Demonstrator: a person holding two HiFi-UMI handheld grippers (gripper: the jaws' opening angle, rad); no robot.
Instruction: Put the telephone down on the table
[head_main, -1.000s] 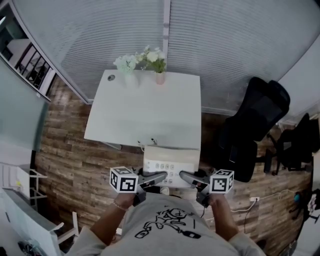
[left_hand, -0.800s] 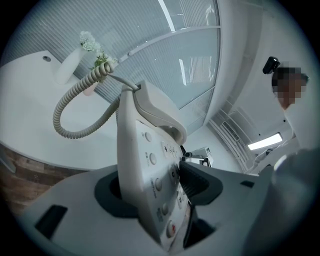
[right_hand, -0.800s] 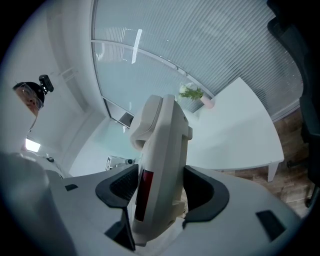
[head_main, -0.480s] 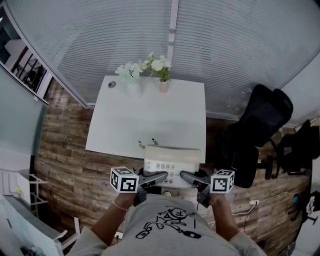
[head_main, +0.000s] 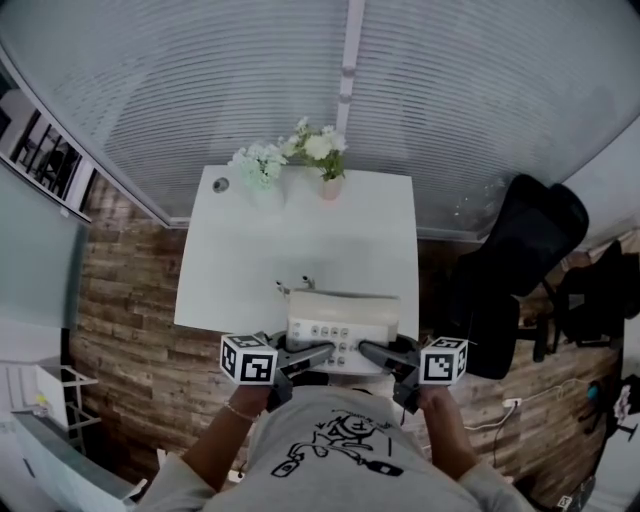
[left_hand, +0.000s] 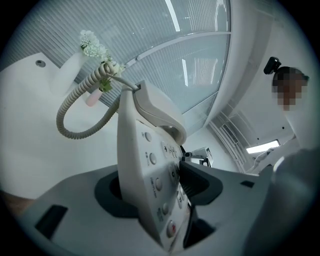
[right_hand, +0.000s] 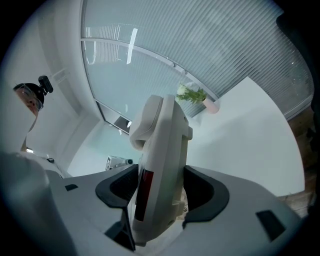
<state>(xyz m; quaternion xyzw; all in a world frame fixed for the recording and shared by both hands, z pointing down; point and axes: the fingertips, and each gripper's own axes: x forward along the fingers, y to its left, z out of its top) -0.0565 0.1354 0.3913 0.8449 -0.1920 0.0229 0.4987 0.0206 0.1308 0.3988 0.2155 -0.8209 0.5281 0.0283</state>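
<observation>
A cream desk telephone (head_main: 341, 325) with rows of buttons and its handset on top hangs between my two grippers, over the near edge of the white table (head_main: 250, 270). My left gripper (head_main: 312, 355) is shut on the phone's left side (left_hand: 150, 185), pads pressing the button face. A coiled cord (left_hand: 75, 112) loops off the handset. At the opposite side my right gripper (head_main: 378, 355) is shut on the phone body (right_hand: 160, 175). The phone is above the table, carried by both.
Two small vases of white flowers (head_main: 295, 150) stand at the table's far edge, against window blinds (head_main: 300, 70). A black office chair (head_main: 510, 270) is at the right of the table. Wooden floor (head_main: 120, 300) lies to the left.
The person has stepped towards the table with the phone held in both grippers; the table and flowers have drawn nearer and the phone now overlaps the table's near edge.
</observation>
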